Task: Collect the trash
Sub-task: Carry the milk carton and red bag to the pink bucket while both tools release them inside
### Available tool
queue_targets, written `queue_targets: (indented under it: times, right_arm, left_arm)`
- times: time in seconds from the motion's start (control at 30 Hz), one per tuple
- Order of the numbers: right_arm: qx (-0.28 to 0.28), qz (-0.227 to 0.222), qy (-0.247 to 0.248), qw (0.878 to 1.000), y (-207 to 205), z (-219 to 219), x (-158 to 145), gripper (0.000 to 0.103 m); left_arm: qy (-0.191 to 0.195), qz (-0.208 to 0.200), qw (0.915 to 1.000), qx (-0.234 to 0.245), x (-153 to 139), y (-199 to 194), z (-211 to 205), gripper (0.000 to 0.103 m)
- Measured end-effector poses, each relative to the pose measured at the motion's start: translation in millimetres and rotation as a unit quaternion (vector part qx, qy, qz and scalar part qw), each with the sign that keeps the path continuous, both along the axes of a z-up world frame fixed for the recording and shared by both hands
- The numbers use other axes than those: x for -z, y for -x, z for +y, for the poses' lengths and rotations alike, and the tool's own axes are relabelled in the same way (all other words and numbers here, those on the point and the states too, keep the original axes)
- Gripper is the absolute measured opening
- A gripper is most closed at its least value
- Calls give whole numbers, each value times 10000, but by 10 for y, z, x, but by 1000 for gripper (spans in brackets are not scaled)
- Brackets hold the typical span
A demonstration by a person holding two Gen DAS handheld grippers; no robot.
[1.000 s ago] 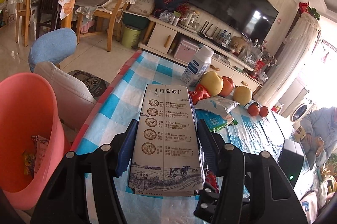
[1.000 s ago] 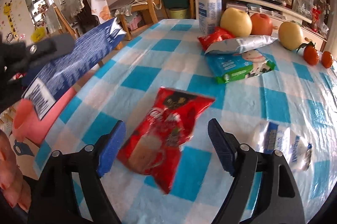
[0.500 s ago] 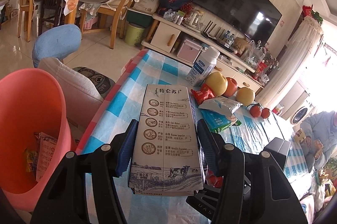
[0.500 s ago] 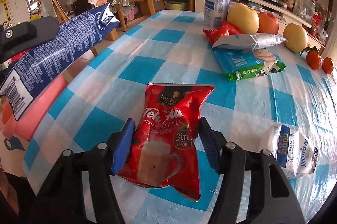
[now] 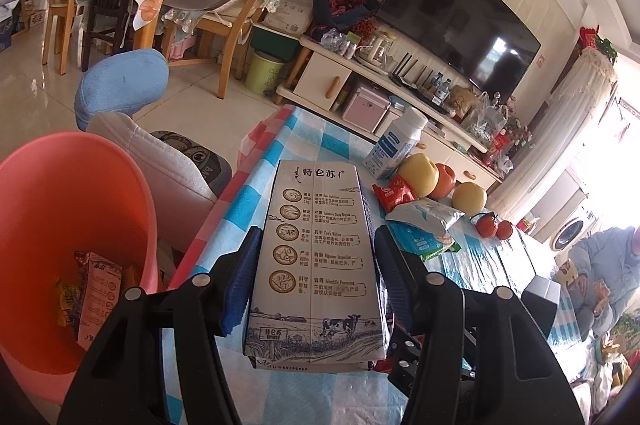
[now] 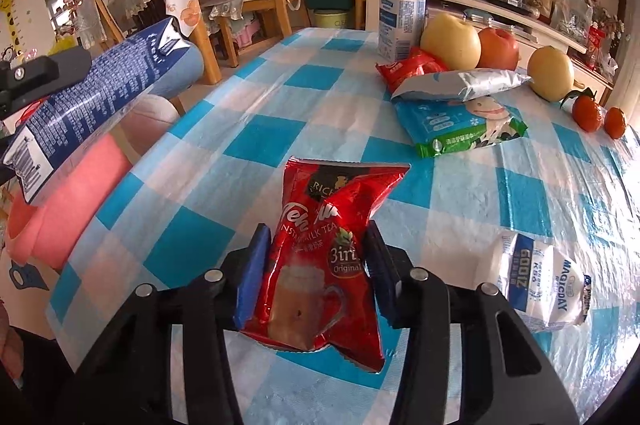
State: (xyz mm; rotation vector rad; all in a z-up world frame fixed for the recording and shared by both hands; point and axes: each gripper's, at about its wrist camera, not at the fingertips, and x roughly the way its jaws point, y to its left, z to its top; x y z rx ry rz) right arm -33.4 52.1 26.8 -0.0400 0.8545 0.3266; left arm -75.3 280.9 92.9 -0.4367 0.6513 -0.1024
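My left gripper (image 5: 316,249) is shut on a tall milk carton (image 5: 316,257), held above the table's near-left edge. The same carton (image 6: 100,93) shows at the left of the right wrist view. A pink bin (image 5: 60,225) with some wrappers inside stands on the floor to the left of the carton. My right gripper (image 6: 318,249) is closing around a red milk tea pouch (image 6: 324,257) that lies on the checked tablecloth (image 6: 260,129); both blue pads touch the pouch's sides and it buckles between them.
Farther back on the table lie a red wrapper (image 6: 412,69), a silver packet (image 6: 460,83), a green and blue packet (image 6: 460,123), a white bottle (image 6: 400,21), apples, a pear and small oranges. A white pouch (image 6: 536,285) lies at right. A person sits at far right (image 5: 600,273).
My right gripper's jaws have closed in from wide apart onto the sides of the red pouch. My left gripper keeps its grip on the carton, and more of the pink bin's inside shows.
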Motion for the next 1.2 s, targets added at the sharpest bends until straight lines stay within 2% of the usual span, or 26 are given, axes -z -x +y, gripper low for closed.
queue_targets:
  times: [0.37, 0.63, 0.83, 1.07, 1.2]
  right_arm:
    - [-215, -330, -139, 9991, 89, 181, -375, 48]
    - [-744, -551, -230, 9954, 145, 647, -679, 48]
    - [-1257, -692, -251, 9893, 217, 1101, -887, 48]
    - [-1675, -651, -124, 9836, 250, 1568, -820, 48]
    - [-1494, -666, -95, 9865, 221, 1492, -777, 48]
  left_arm:
    - [76, -152, 9991, -392, -102, 85, 277, 58]
    - [122, -217, 9955, -916, -156, 199, 635, 58]
    - [65, -201, 9893, -1443, -191, 285, 958, 58]
    - [122, -87, 9823, -1865, -147, 357, 1337, 58]
    - [228, -32, 9872, -1577, -104, 309, 1356, 58]
